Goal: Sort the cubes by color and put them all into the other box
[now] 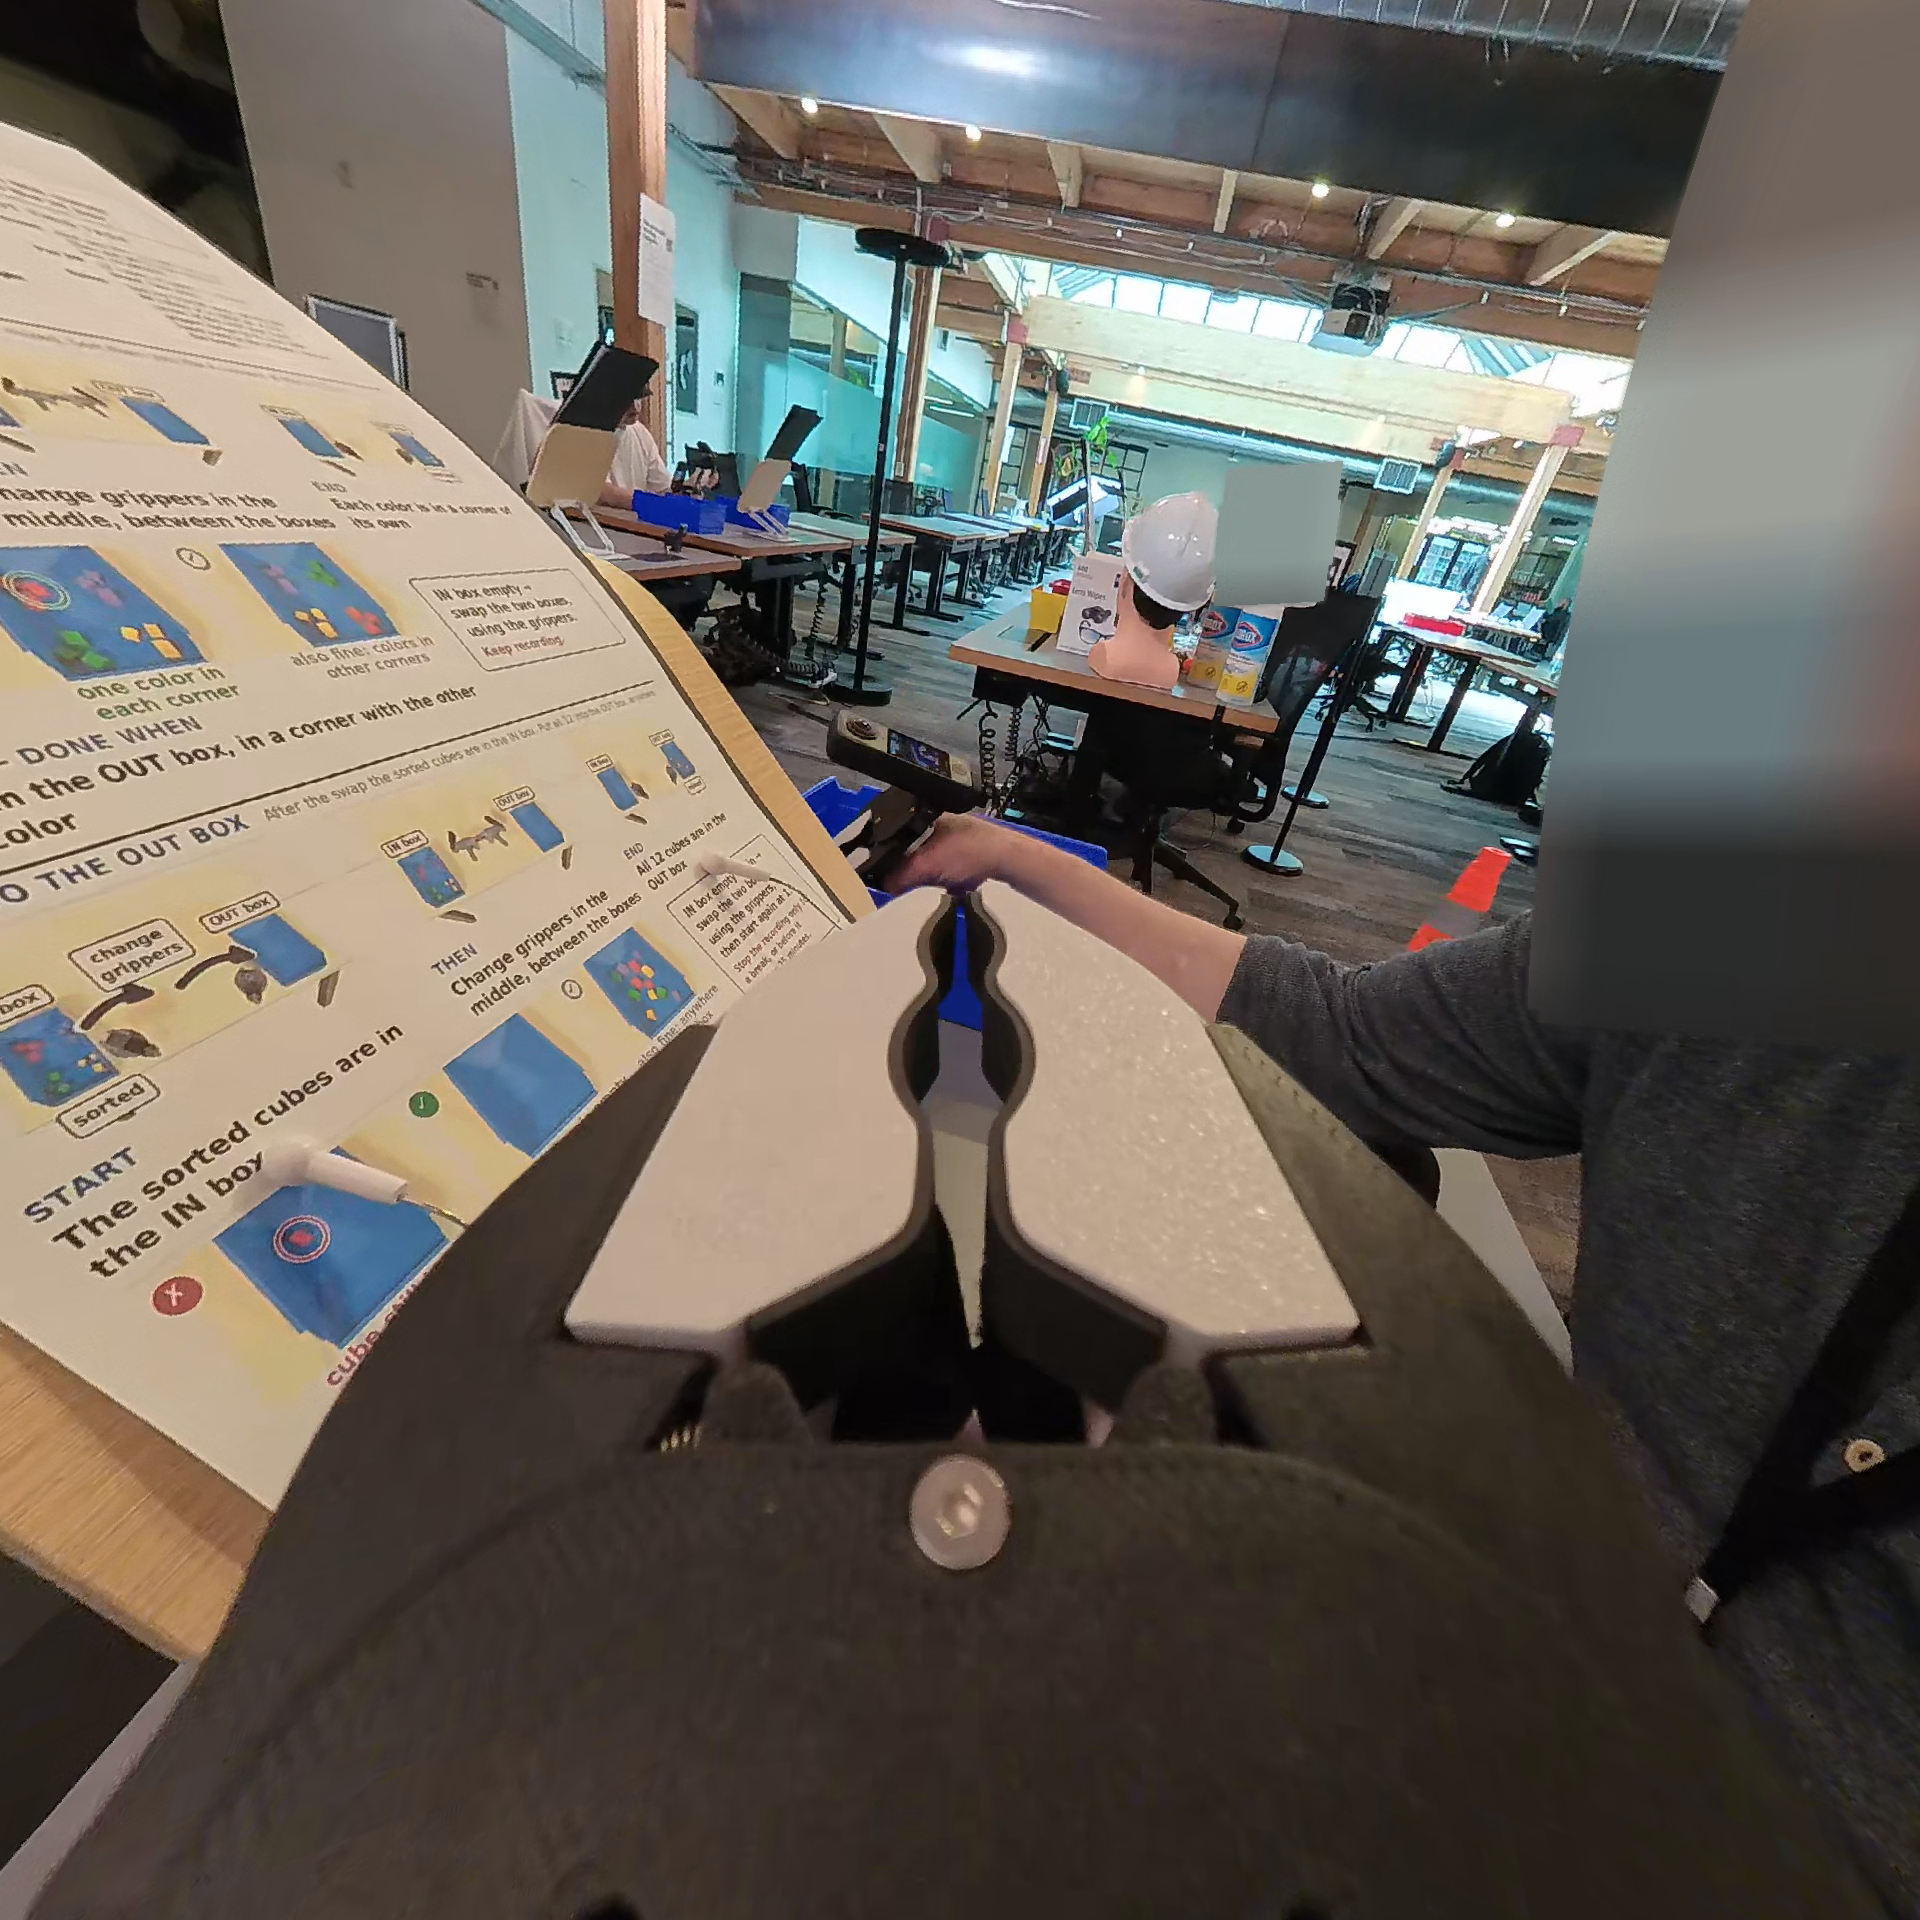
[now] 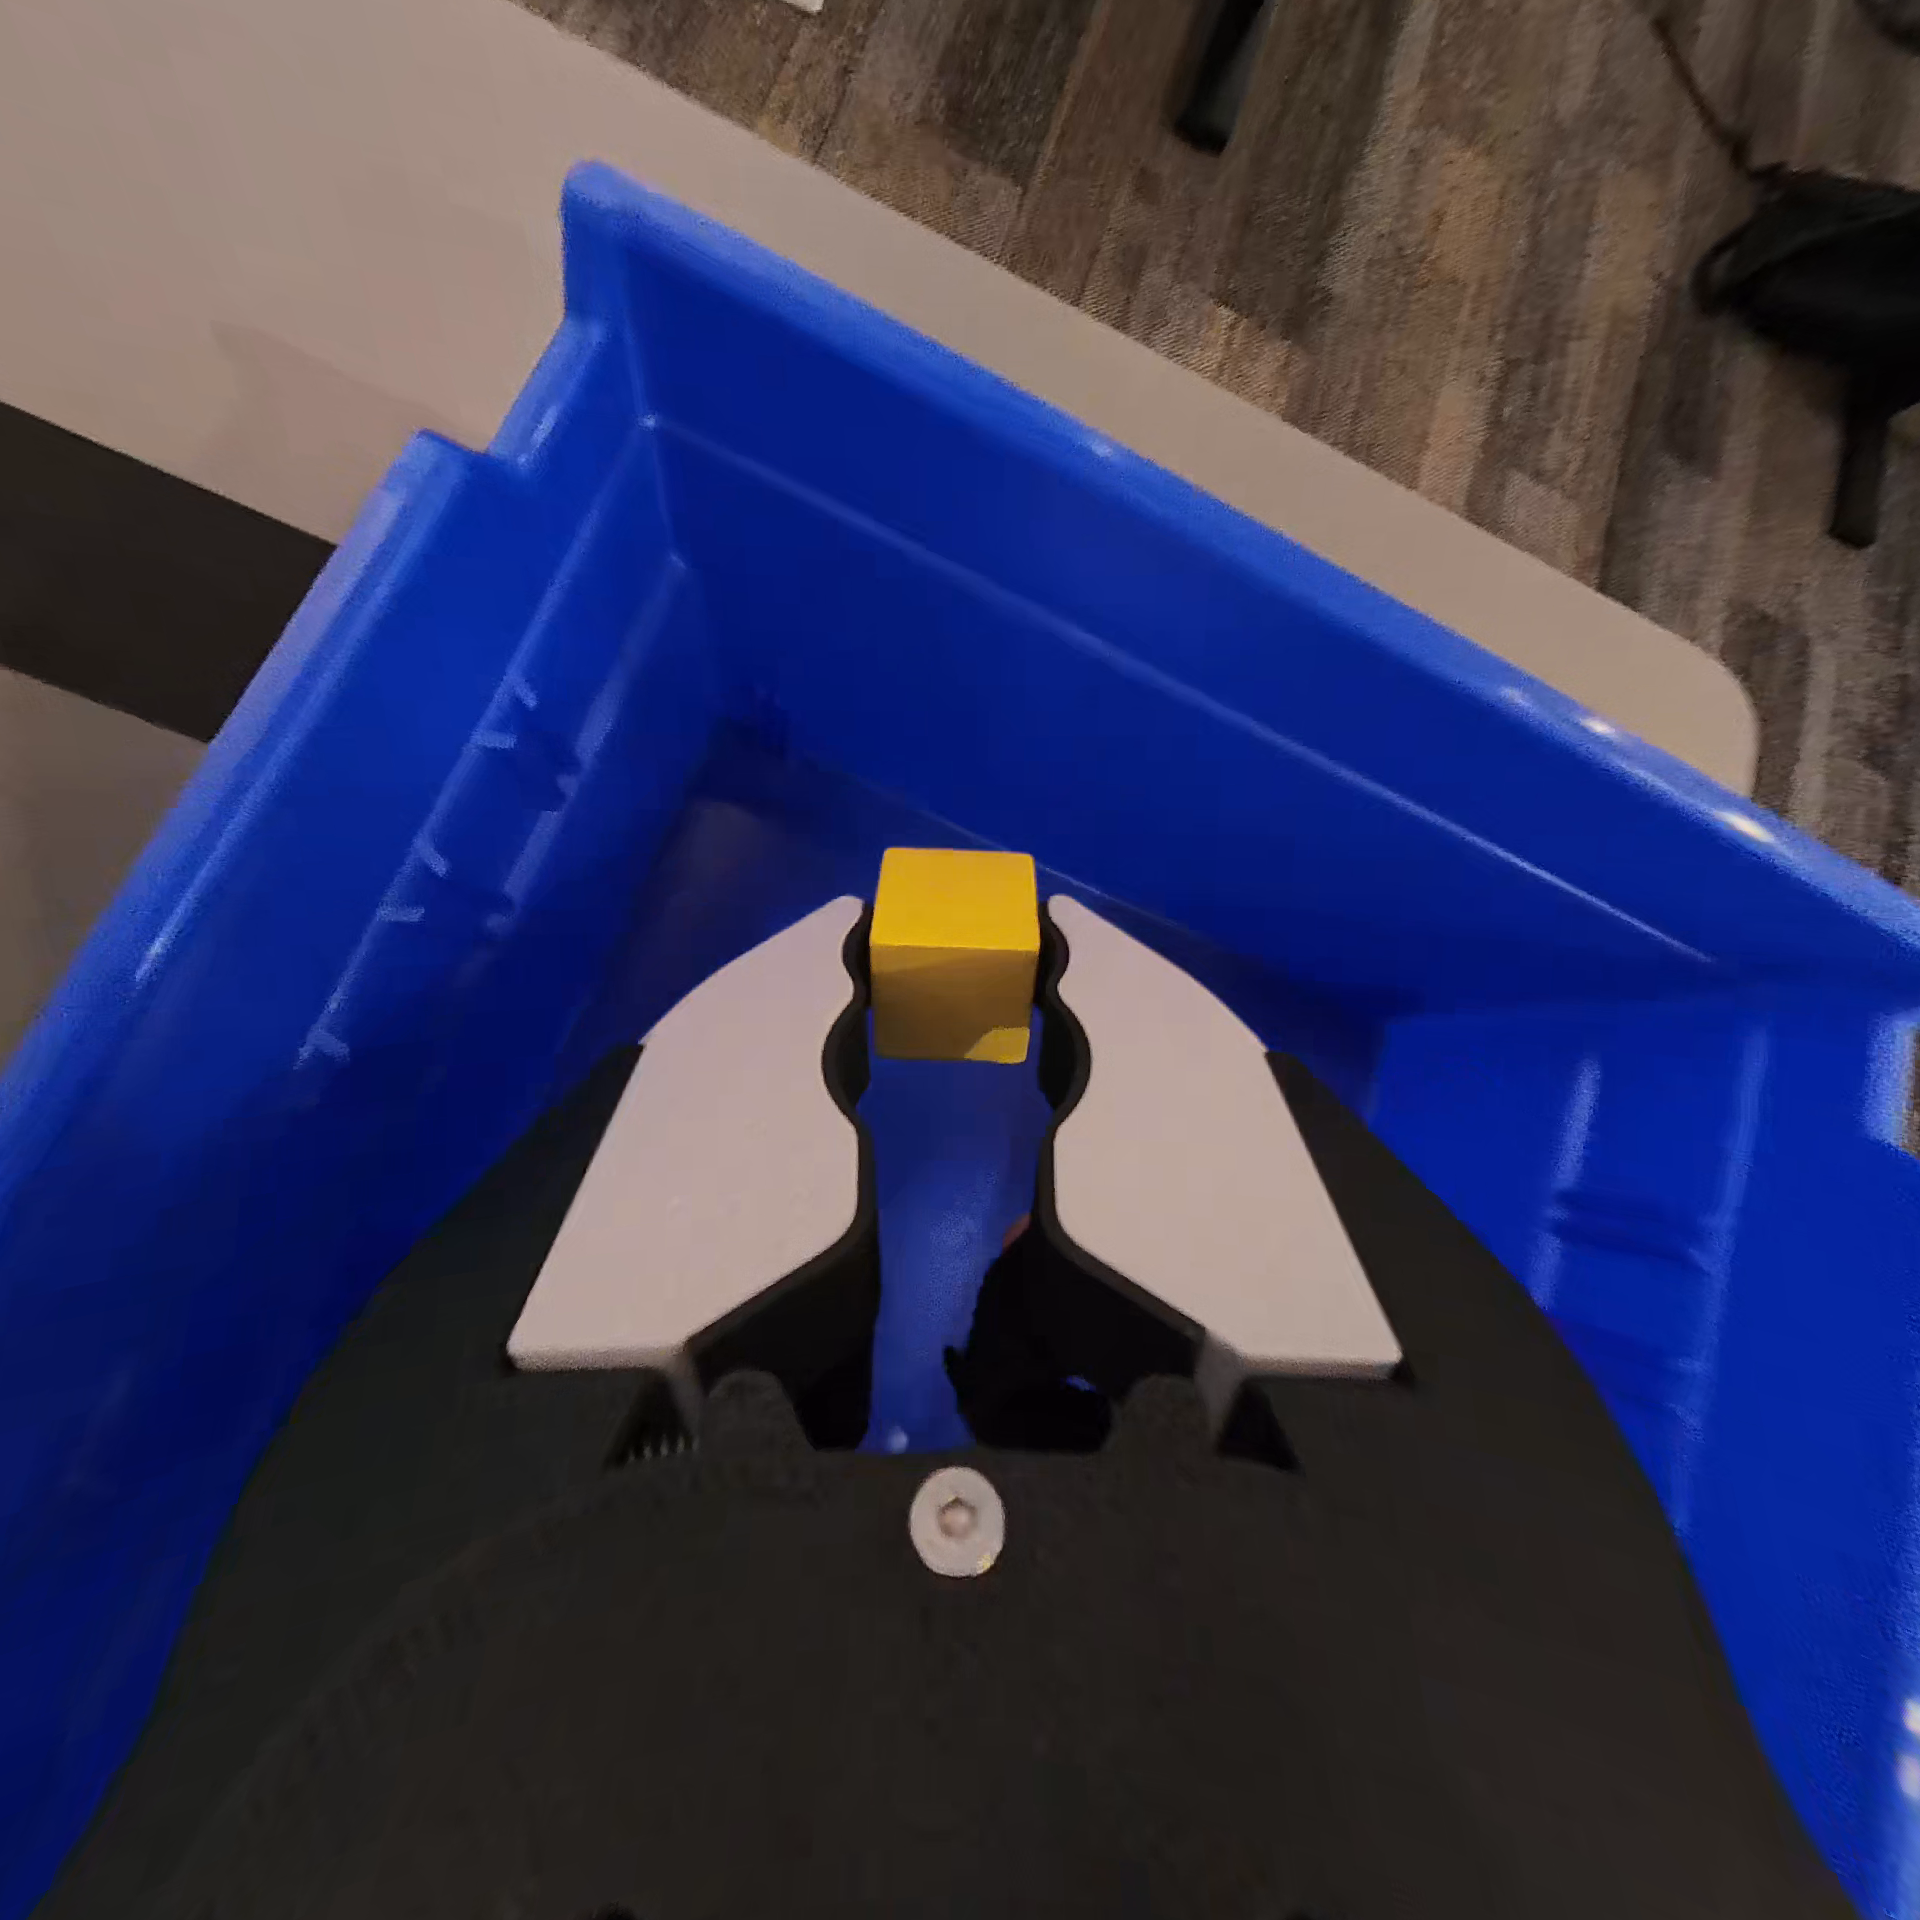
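Right claw pinches the yellow cube on its side faces, near the blue box corner at 11 o'clock. Light, rigid, probably slick-faced. Left claw closed, holding nothing.

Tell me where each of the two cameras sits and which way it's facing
Left wrist view: sits on the left gripper, shut on nothing, raised and facing level across a workshop, instruction board at left; the person's arm shows.
Right wrist view: sits on the right gripper, facing down into a corner of the blue box, gripping a yellow cube.
Shared: the left view shows the right gripper at a blue box.
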A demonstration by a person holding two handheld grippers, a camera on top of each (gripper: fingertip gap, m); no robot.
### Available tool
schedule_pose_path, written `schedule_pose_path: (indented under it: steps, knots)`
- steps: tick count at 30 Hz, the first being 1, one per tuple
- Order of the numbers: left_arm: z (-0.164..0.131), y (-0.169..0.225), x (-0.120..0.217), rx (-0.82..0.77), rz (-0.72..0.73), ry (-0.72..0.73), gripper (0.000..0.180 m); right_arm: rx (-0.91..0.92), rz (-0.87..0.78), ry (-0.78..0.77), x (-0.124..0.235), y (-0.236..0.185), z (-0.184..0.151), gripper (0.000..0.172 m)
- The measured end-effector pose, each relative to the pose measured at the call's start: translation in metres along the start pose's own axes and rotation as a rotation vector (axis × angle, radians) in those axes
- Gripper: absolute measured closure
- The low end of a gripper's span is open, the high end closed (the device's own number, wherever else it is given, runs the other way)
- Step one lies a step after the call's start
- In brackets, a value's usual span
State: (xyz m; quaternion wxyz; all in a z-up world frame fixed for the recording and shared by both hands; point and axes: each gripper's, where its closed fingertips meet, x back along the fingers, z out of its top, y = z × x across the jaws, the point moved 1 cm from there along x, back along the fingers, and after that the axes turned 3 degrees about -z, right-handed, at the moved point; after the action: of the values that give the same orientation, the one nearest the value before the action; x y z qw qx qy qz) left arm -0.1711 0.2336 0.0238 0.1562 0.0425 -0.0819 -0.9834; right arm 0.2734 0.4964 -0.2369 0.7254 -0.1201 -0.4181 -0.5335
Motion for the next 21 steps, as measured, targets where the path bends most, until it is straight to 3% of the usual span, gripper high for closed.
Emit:
schedule_pose_path:
  steps: [9, 21]
  knots:
    - [-0.005, -0.009, 0.003, -0.023, 0.066, -0.059, 0.177, 0.064, 0.103, -0.149, -0.016, -0.032, -0.018, 0.143]
    - [-0.001, -0.022, 0.018, -0.014, 0.112, -0.047, 0.177, 0.057, 0.033, -0.130, -0.023, -0.029, -0.013, 0.139]
